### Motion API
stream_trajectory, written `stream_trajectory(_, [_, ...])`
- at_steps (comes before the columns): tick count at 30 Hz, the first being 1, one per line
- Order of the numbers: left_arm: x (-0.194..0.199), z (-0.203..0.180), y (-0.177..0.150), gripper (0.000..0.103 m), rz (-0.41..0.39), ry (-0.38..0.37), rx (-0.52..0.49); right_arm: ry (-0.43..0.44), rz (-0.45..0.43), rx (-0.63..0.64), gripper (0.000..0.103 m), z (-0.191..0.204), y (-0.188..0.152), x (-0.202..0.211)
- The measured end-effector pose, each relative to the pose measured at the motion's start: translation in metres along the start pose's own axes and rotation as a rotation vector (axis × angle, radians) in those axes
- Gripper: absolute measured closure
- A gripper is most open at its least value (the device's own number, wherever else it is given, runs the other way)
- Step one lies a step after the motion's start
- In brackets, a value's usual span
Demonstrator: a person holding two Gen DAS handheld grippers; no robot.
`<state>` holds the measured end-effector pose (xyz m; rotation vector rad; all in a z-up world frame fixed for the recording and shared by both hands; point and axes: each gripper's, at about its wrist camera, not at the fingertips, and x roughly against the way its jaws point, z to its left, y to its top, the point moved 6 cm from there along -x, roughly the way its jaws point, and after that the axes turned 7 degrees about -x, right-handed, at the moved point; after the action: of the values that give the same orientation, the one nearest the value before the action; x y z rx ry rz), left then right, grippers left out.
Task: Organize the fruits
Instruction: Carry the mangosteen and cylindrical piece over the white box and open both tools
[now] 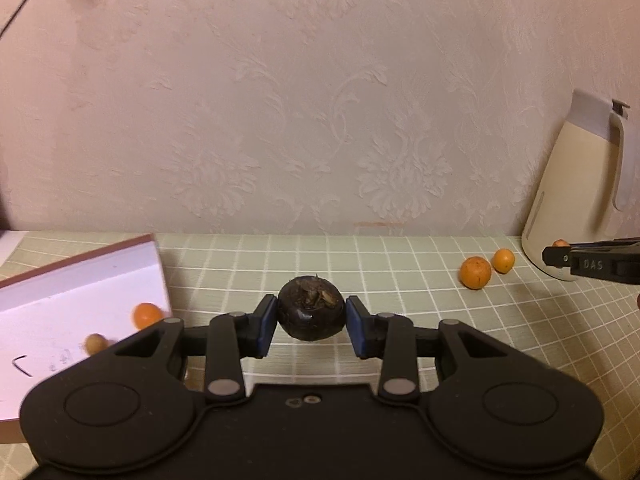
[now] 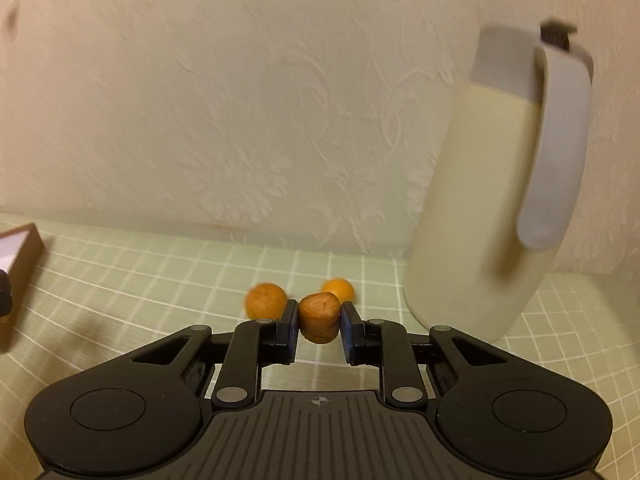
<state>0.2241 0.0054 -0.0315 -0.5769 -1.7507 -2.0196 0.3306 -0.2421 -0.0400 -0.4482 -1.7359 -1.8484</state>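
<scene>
2 fruits lie in the white box (image 1: 80,280) at far left, whose near end runs out of frame: an orange one (image 1: 147,315) and a paler one (image 1: 95,343), blurred and partly hidden behind the left gripper (image 1: 311,320). Its jaws are closed on a dark round fruit (image 1: 311,312) with a rough, flaky top, held above the checked surface (image 1: 400,256). Further right, 2 orange fruits (image 1: 475,273) sit near each other by the cream jug (image 1: 576,184), which is cut off at the edge. The right gripper (image 2: 319,320) has its jaws clamped on a small orange fruit (image 2: 319,316), squeezed flat-sided and ridged.
</scene>
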Motion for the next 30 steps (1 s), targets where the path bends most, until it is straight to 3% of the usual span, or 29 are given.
stream_trajectory(10, [0.030,0.053,-0.005,0.075,-0.020,0.076,0.033,0.110,-0.036,0.083,0.081,0.067,0.008,0.028])
stream_trajectory(30, [0.079,0.168,-0.035,0.075,-0.021,0.246,0.164,0.329,-0.041,0.228,0.081,0.223,-0.006,0.037])
